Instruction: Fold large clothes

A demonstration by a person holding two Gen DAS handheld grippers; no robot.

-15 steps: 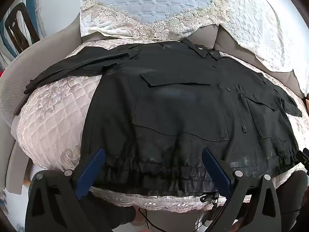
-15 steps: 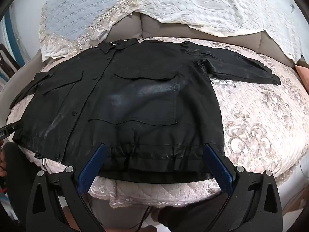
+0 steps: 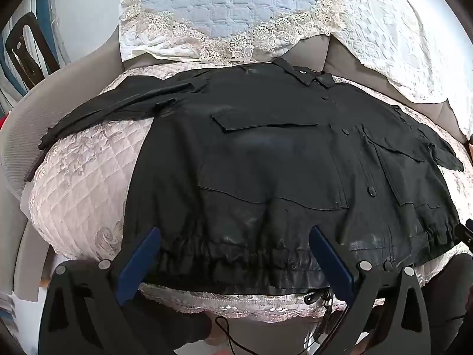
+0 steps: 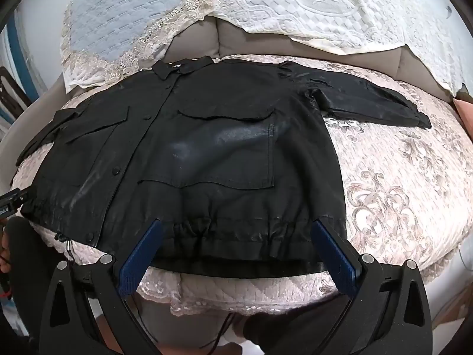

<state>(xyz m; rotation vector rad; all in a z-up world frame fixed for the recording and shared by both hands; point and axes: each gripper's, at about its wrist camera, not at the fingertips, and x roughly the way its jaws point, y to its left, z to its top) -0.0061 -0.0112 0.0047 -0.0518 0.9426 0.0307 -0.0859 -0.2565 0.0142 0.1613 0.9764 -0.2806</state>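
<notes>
A black jacket lies flat, front up, on a pink quilted sofa cover, collar at the back, both sleeves spread sideways. It also shows in the right wrist view. My left gripper is open over the left part of the gathered hem and holds nothing. My right gripper is open over the right part of the hem and holds nothing. The left sleeve reaches left; the right sleeve reaches right.
The sofa backrest carries a blue quilted lace-edged cover and a white one. A drawstring toggle hangs off the hem at the seat's front edge. A pink cushion corner sits at the far right.
Both views show nearly the same scene; the left gripper has shifted slightly, and the jacket has not moved.
</notes>
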